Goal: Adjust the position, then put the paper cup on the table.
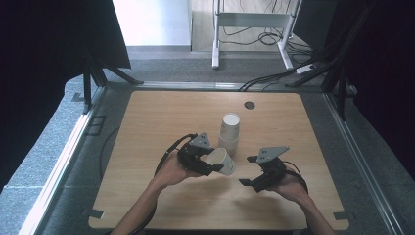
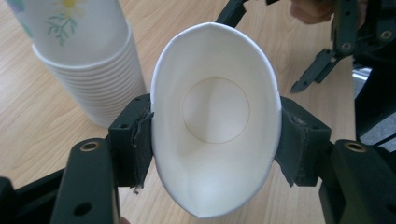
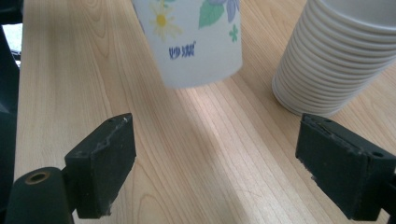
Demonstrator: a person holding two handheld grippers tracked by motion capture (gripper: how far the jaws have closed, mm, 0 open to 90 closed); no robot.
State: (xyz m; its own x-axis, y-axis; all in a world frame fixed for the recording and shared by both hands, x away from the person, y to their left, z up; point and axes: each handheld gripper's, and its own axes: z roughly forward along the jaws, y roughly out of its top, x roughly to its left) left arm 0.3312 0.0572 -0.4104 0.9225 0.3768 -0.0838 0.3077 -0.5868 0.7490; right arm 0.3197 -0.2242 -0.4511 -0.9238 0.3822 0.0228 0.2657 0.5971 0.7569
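The cup (image 3: 191,39) you hold carries printed flowers, a yellow-centred daisy with green leaves, and a short blue line of characters under it that reads mirrored and too blurred to make out. Its top is cut off in the right gripper view. Your left gripper (image 2: 215,135) is clenched on that cup (image 2: 215,126), 1 pad on each side of the rim, squeezing the mouth into an oval; in the high view the cup (image 1: 221,160) lies tilted above the table (image 1: 147,117), mouth toward your right. Your right gripper (image 3: 215,172) is released, jaws wide with nothing between them, just short of the cup. The stack (image 1: 229,133) of nested cups stands upright just beyond; its top is cropped in both gripper views.
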